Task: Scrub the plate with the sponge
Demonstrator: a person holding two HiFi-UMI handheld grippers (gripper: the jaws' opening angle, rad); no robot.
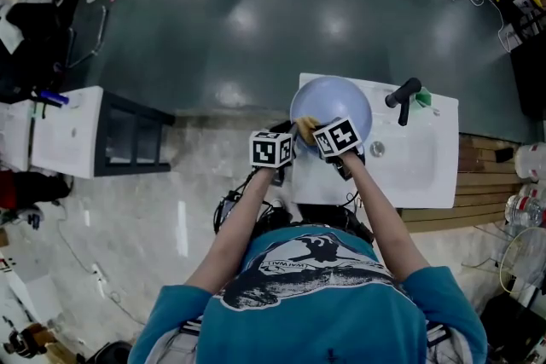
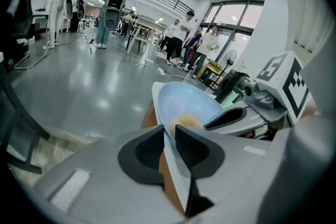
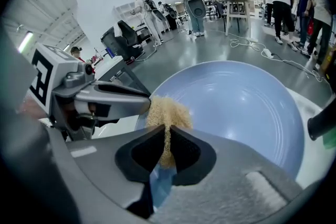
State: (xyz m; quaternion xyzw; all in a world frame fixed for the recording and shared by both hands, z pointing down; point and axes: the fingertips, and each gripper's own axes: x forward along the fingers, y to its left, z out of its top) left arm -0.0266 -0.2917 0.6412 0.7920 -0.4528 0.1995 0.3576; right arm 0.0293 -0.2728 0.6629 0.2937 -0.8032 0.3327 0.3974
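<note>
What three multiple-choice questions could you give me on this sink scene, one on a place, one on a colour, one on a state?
1. Where is the plate?
A. on the floor
B. at the white sink
C. on a chair

2. What colour is the plate?
A. red
B. black
C. pale blue

3. What is the right claw shut on?
A. the plate
B. nothing
C. the sponge

Answers:
1 B: the head view shows it over the sink's top.
2 C: its face looks pale blue in the right gripper view.
3 C: the tan sponge is pinched between that claw's jaws, against the plate.
</note>
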